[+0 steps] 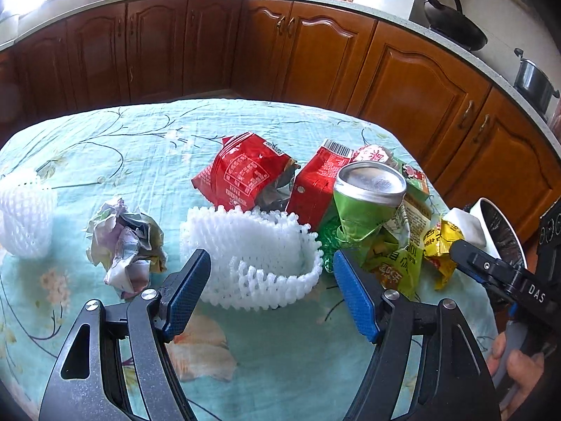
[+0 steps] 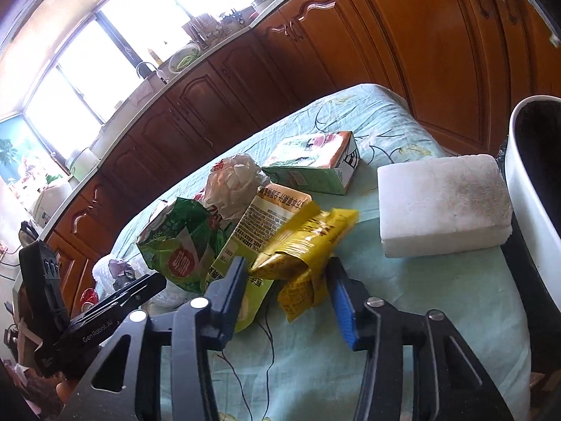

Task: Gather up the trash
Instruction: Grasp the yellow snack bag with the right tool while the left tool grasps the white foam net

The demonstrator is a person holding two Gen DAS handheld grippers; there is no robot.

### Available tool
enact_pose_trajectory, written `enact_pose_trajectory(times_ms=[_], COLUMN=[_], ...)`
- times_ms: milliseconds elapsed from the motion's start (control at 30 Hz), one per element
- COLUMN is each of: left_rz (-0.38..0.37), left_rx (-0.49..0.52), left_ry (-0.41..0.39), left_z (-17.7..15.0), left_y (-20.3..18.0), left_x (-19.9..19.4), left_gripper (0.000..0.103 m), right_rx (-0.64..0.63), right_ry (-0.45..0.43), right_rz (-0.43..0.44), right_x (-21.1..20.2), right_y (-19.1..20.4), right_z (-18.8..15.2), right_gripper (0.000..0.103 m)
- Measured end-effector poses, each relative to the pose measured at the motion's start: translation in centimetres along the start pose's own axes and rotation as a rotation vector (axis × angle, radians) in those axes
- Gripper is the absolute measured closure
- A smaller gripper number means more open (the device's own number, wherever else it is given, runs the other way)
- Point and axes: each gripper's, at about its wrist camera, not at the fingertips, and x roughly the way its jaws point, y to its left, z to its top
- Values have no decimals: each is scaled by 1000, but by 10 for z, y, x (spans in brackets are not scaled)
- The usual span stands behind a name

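Observation:
Trash lies on a table with a teal floral cloth (image 1: 140, 147). My left gripper (image 1: 271, 275) is open, its jaws on either side of a white foam fruit net (image 1: 252, 256). Behind the net are a red snack bag (image 1: 242, 172), a red carton (image 1: 315, 182) and a crushed green can (image 1: 364, 196). A crumpled paper ball (image 1: 126, 242) lies to its left. My right gripper (image 2: 285, 273) is open, its jaws straddling a yellow wrapper (image 2: 305, 242). The right gripper also shows in the left wrist view (image 1: 455, 245), beside the yellow wrapper (image 1: 438, 242).
A white bin (image 2: 526, 182) with a dark inside stands at the table's right edge, a white foam block (image 2: 441, 203) against it. A green carton (image 2: 315, 165), a green bag (image 2: 175, 242) and a second foam net (image 1: 24, 214) lie around. Wooden cabinets stand behind.

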Motion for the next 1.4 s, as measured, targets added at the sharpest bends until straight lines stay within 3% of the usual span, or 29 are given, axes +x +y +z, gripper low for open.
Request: enact_pose_trajectory(times_ms=[133, 200, 233, 567, 800, 1400], left_rz=[-19, -40, -46, -105, -186, -347], left_rx=[25, 28, 30, 25, 39, 197], left_ry=[24, 28, 29, -21, -63, -65], left_z=[-3, -4, -5, -13, -15, -21], left_y=[0, 0, 0, -4, -21, -128], left_x=[6, 4, 3, -40, -74, -83], left_gripper=[78, 92, 94, 96, 96, 96], right_rx=[-48, -61, -66, -80, -78, 23], right_ry=[-19, -23, -25, -82, -123, -242], right_rz=[9, 21, 26, 50, 30, -113], right_x=[-9, -16, -18, -63, -95, -168], right_y=[9, 14, 16, 22, 13, -60], right_z=[-4, -6, -7, -15, -21, -25], right_gripper=[64, 64, 64, 64, 64, 64])
